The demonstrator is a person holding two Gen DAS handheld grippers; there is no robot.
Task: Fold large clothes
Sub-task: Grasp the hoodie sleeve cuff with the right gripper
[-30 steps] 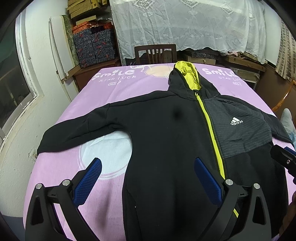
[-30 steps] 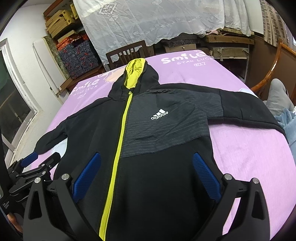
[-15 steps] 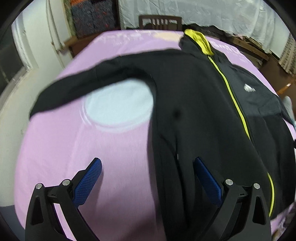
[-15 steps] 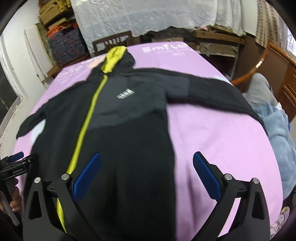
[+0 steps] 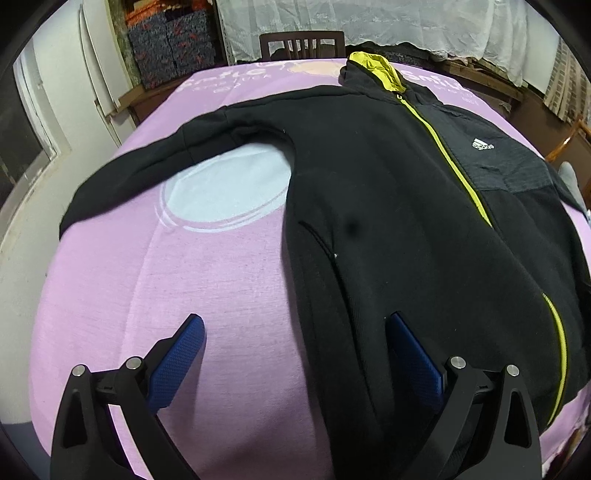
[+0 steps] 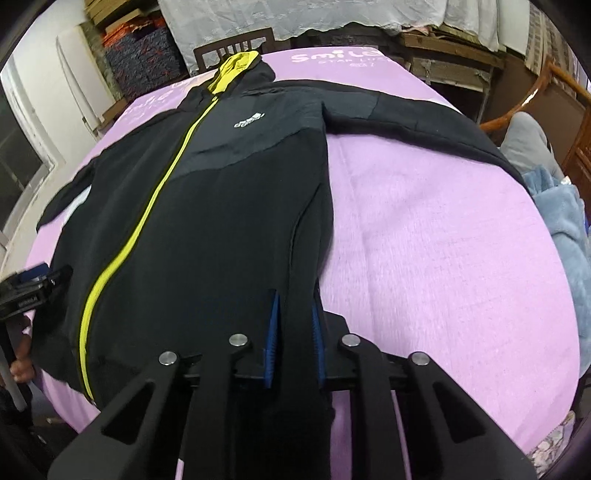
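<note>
I saw a black fleece hoodie point(image 5: 388, 206) spread flat, front up, over a pink woven bedspread point(image 5: 110, 280) that covered the whole bed. Far left in the room stood a pale wall with a window frame point(image 5: 33, 122), and beside it a stack of dark patterned boxes point(image 5: 170, 40). A wooden chair back point(image 5: 301, 40) showed past the far edge of the bed, under a white lace curtain point(image 5: 369, 26).

My left gripper point(image 5: 295, 332) hung with its jaws spread wide and nothing pinched: the left ribbed blue pad point(image 5: 177, 362) was over bare bedspread, the right one over the hoodie's near left hem, and the garment's side edge ran between them. The left sleeve point(image 5: 147, 170) stretched out to the left past a pale round print point(image 5: 229, 184) on the spread.

A yellow-green zip point(image 6: 147, 210) ran up the hoodie's middle to a hood with a yellow-green lining point(image 6: 236, 66). A smoother grey panel with a white logo point(image 6: 251, 120) crossed the chest.

My right gripper point(image 6: 293, 325) had just been closing, and its blue pads now stood narrow with a ridge of the hoodie's near right edge squeezed between them. The right sleeve point(image 6: 424, 122) lay out across the spread. Far right, a blue fleecy cloth point(image 6: 561, 229) sat at the bed's edge beside curved wooden furniture point(image 6: 524, 99).
</note>
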